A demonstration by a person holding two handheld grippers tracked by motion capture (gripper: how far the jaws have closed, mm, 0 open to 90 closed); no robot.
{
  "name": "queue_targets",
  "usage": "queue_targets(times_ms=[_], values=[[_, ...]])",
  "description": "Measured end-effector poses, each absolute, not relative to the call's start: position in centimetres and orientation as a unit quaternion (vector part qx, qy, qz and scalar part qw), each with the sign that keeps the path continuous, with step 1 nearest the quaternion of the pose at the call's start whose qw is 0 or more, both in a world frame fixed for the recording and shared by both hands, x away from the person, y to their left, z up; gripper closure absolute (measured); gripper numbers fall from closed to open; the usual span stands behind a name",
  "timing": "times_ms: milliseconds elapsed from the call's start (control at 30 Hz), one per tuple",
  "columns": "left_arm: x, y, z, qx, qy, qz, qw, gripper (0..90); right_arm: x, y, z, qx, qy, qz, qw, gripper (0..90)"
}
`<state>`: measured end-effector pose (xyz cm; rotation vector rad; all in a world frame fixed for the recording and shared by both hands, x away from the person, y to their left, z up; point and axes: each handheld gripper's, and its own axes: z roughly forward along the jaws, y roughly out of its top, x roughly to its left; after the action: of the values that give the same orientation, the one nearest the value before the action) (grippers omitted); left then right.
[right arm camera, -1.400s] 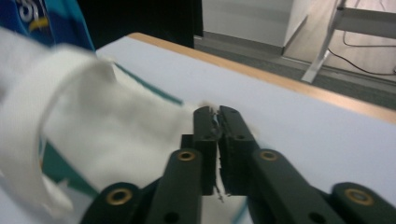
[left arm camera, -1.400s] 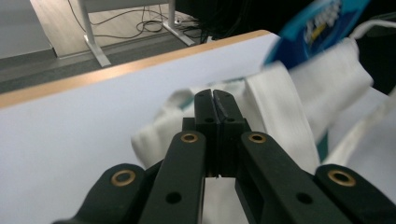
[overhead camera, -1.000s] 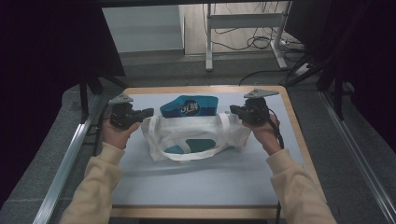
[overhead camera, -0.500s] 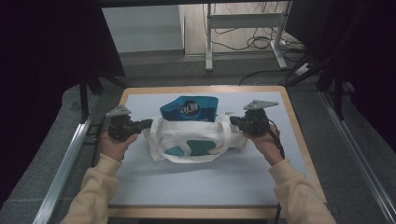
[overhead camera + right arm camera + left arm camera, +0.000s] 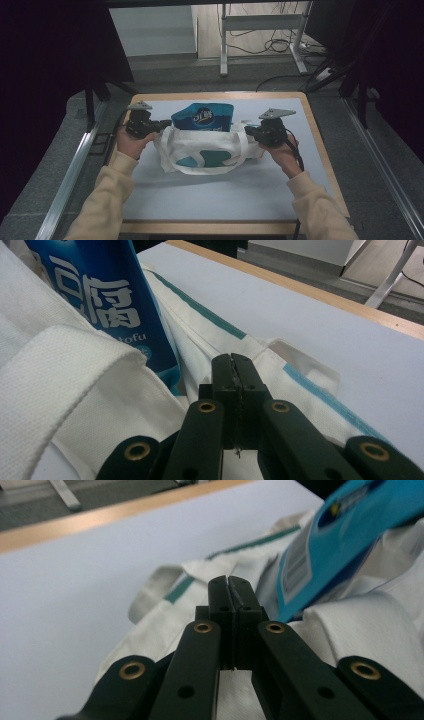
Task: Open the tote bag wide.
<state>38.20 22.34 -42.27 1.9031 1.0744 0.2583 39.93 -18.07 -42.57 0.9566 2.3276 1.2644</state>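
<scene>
A white tote bag (image 5: 210,150) with teal trim stands on the pale blue table top (image 5: 225,195). A blue printed packet (image 5: 202,116) sticks up out of its mouth. My left gripper (image 5: 162,123) is at the bag's left edge and my right gripper (image 5: 248,131) at its right edge. In the left gripper view the jaws are pressed together at my left gripper (image 5: 229,582), over white cloth (image 5: 360,630) beside the packet (image 5: 345,535). My right gripper (image 5: 232,360) is likewise shut against the bag (image 5: 75,405), with the packet (image 5: 100,295) to its left.
The table has a wooden rim (image 5: 320,145). Metal rails (image 5: 70,175) run along both sides. A white metal frame (image 5: 260,22) and cables lie on the floor beyond the far edge. Bare table top stretches in front of the bag.
Both grippers have come nearer to the person and closer together, bringing the bag with them. The bag is bunched narrower and the packet stands higher.
</scene>
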Motion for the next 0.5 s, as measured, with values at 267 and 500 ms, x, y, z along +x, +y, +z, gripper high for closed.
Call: queue_targets(times_ms=[267,500], values=[[35.2,22.1,-43.6,0.787,0.416,0.112,0.442,90.0,38.5,-18.0,-42.9,0.327,0.819,0.444,0.156,89.0],[35.3,22.6,-43.5,0.771,0.423,0.111,0.463,90.0,37.3,-17.6,-44.4,0.32,0.828,0.436,0.147,89.0]])
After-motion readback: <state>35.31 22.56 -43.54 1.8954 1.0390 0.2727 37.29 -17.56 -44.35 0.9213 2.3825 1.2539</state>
